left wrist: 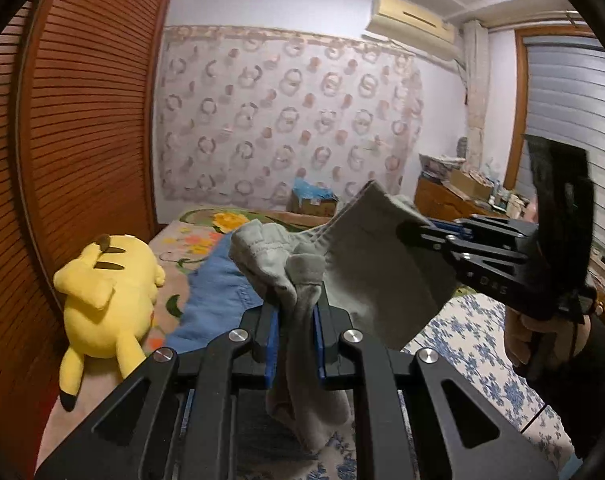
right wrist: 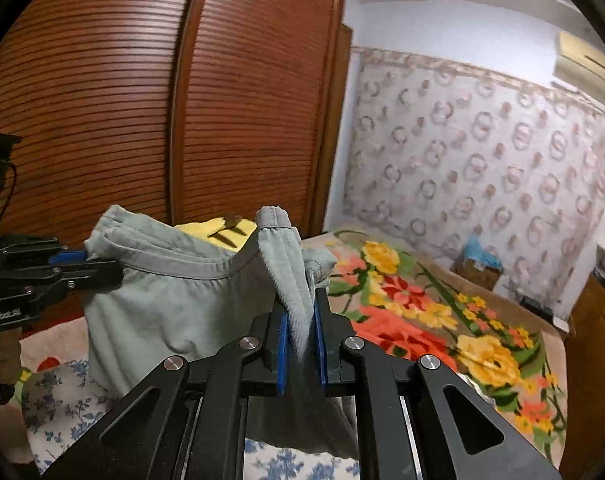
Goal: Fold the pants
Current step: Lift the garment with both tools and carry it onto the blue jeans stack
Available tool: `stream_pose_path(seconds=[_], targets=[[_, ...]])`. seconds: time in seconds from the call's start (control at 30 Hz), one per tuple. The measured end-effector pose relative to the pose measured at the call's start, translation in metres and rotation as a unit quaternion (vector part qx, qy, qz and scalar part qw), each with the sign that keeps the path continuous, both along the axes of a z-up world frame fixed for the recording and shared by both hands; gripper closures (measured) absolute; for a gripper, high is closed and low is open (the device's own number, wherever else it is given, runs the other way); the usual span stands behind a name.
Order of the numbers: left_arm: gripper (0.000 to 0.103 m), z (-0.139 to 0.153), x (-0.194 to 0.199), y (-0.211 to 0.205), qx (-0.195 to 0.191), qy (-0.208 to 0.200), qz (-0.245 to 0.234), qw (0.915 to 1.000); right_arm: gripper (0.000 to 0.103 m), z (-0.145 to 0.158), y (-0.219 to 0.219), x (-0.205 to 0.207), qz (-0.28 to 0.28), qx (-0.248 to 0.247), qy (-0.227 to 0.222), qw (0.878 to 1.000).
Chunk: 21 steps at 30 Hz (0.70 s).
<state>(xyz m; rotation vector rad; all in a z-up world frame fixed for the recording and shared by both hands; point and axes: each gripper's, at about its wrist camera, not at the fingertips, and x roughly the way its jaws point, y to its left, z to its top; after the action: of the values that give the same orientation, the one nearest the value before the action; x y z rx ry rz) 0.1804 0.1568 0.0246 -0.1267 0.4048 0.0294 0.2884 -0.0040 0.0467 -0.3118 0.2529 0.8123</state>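
Left wrist view: left gripper [left wrist: 296,316] pressed together on a bunched wad of the grey-green pants [left wrist: 366,264], blue pads either side of the cloth, a tail hanging down behind the fingers. Ahead and to its right, right gripper [left wrist: 416,232] pinches another edge of the same garment; fabric sags between the two, held up off the bed. Right wrist view: right gripper [right wrist: 302,332] clamped on a ribbed fold, left gripper [right wrist: 102,270] off to its left, biting the waistband hem.

Handling guess: light, soft knit, no stiffness, drapes and bunches, not fragile. Thick hems are the best holds; the thin middle would likely slip or gather.

Beyond the left gripper: blue cloth [left wrist: 218,284], yellow plush toy [left wrist: 106,292] further left, floral blanket [right wrist: 422,312] past the right gripper.
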Motion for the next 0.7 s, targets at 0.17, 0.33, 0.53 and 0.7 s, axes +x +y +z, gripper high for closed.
stream_pose_path(seconds=[0.17, 0.33, 0.53, 0.7], targets=[[0.088, -0.006, 0.005, 0.015, -0.017, -0.001, 0.02, 0.9996, 0.092, 0.0, 0.01, 0.034, 0.013, 0.011, 0.029, 0.999], [0.087, -0.022, 0.01, 0.029, -0.028, 0.013, 0.042, 0.9986, 0.092, -0.002, 0.032, 0.066, 0.019, 0.001, 0.045, 0.999], [0.087, -0.031, 0.009, 0.036, -0.031, 0.022, 0.057, 0.9976, 0.092, -0.006, 0.051, 0.089, 0.035, -0.002, 0.057, 0.998], [0.087, -0.037, 0.004, 0.041, -0.039, 0.035, 0.07, 0.9962, 0.092, -0.005, 0.07, 0.097, 0.054, -0.006, 0.054, 0.997]])
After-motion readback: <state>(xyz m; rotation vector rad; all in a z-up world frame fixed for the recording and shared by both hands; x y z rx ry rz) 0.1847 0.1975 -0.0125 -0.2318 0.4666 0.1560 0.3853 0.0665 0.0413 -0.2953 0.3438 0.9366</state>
